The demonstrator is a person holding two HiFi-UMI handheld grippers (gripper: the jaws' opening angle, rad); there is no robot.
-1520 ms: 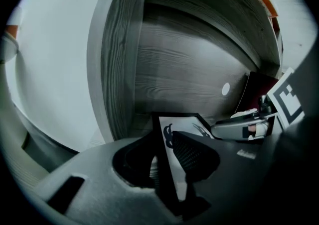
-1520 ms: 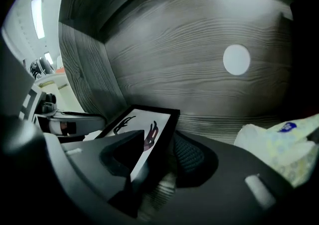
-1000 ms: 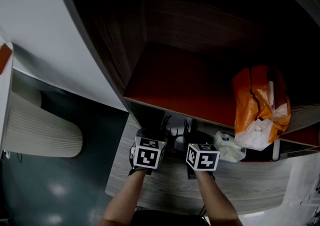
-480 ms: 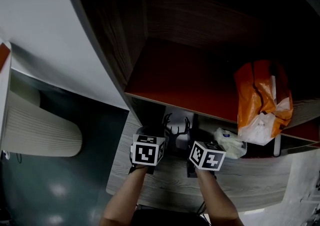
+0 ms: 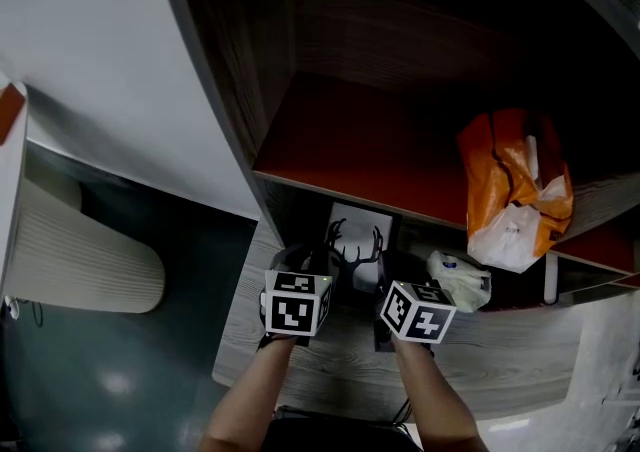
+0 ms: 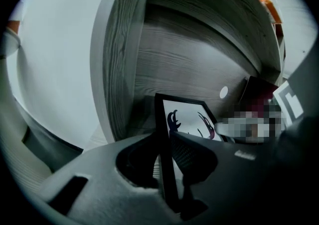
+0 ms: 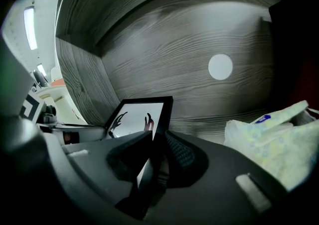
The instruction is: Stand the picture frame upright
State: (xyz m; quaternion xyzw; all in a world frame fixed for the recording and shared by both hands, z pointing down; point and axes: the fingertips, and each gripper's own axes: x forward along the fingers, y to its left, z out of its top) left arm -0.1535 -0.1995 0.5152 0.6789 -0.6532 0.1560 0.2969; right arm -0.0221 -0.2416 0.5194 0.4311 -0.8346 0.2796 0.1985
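Note:
The picture frame point(image 5: 357, 237) is black-edged, with a white print of dark antlers, and it leans tilted under the red shelf point(image 5: 350, 155). My left gripper point(image 5: 318, 278) grips its left edge and my right gripper point(image 5: 384, 292) its right edge. In the left gripper view the frame's black edge point(image 6: 167, 169) runs between the jaws of the left gripper point(image 6: 168, 162), pads pressed on it. The right gripper view shows the frame point(image 7: 142, 114) clamped the same way in the right gripper point(image 7: 154, 162). Both sets of jaws have just been closing onto the frame.
An orange plastic bag point(image 5: 515, 190) sits on the red shelf at the right. A white crumpled packet point(image 5: 460, 280) lies on the wooden desk point(image 5: 320, 370) just right of the frame. A wood back panel with a white round cap point(image 7: 220, 66) stands behind.
Both grippers have closed on the frame's side edges and risen a little. The frame's top has tipped up, so more of the antler print shows below the shelf.

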